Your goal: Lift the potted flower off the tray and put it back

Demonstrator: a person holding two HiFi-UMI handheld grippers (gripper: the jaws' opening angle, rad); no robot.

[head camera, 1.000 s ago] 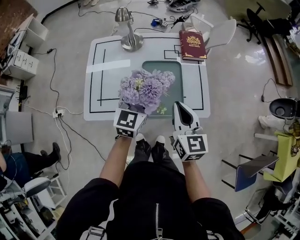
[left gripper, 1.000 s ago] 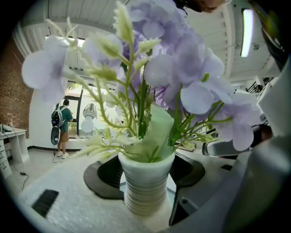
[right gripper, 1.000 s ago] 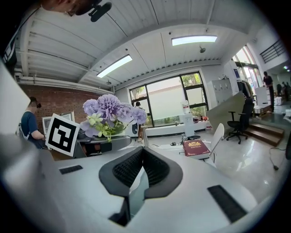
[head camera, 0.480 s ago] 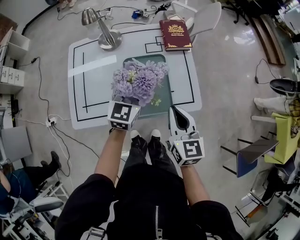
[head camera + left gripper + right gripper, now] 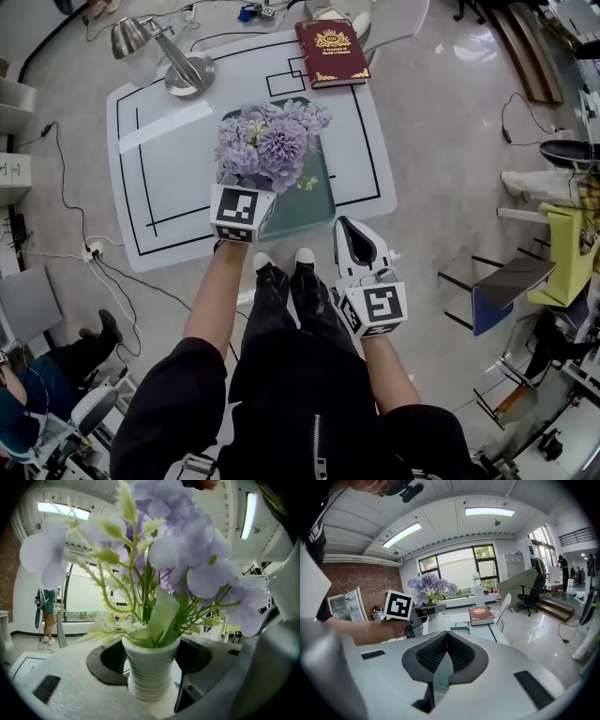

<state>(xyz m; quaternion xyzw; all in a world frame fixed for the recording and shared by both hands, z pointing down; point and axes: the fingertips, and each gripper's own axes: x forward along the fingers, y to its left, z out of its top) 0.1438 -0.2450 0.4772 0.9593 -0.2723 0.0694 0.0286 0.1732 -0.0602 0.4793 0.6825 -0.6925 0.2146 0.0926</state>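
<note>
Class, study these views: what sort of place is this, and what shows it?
Probably an office-like lab or workshop: a white table marked with black lines, floor cables, and an office chair.

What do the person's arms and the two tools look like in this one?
Both the left tool and right tool are white moulded shells with black ribbed pads inside the jaws. Each carries a white cube printed with black square markers. The forearms are bare below short black sleeves.

The flowers (image 5: pixel 272 145) are lilac, their ribbed pot (image 5: pixel 151 672) white, the tray (image 5: pixel 322 204) teal, the book (image 5: pixel 333 52) maroon.
</note>
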